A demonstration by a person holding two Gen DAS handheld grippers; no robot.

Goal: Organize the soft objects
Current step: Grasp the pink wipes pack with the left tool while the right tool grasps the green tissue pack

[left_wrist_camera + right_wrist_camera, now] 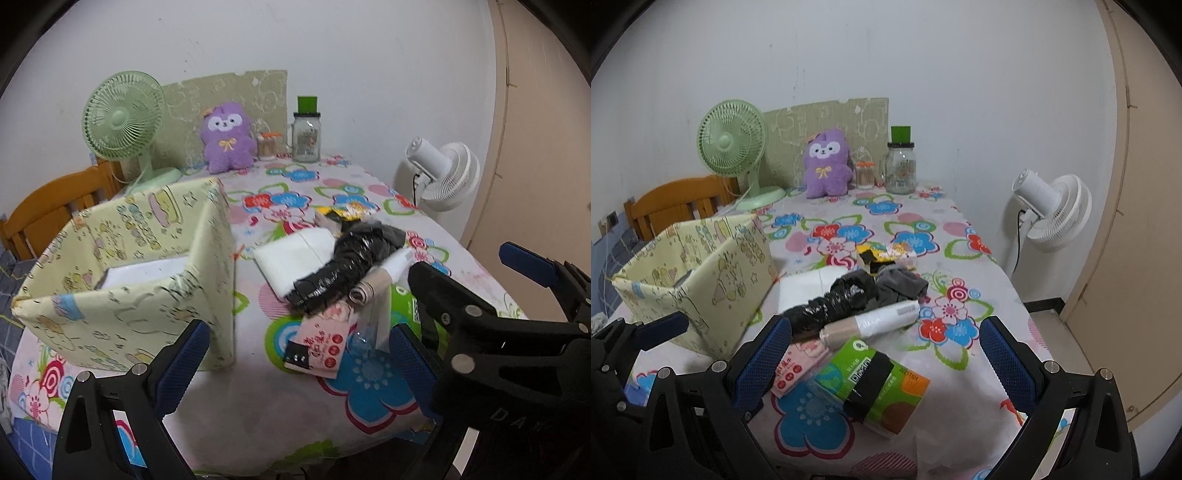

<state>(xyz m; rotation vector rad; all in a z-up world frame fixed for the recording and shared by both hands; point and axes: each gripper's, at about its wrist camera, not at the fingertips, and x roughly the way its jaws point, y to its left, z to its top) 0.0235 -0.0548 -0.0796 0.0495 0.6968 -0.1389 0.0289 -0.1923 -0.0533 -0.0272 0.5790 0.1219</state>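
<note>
Most of the sorting looks undone: on the flowered tabletop (960,398) the yellow fabric box (155,295) seems nearly empty, the pile of soft packets (864,314) lies beside it, fans and jar stand far behind, and both hand-held grippers, left (295,365) and right (886,358), hover spread, empty.

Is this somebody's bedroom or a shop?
Probably a room in a home, not a shop. A table with a flowery tablecloth holds a purple plush toy and a green desk fan, and a wooden chair stands beside it. No bed shows.
</note>
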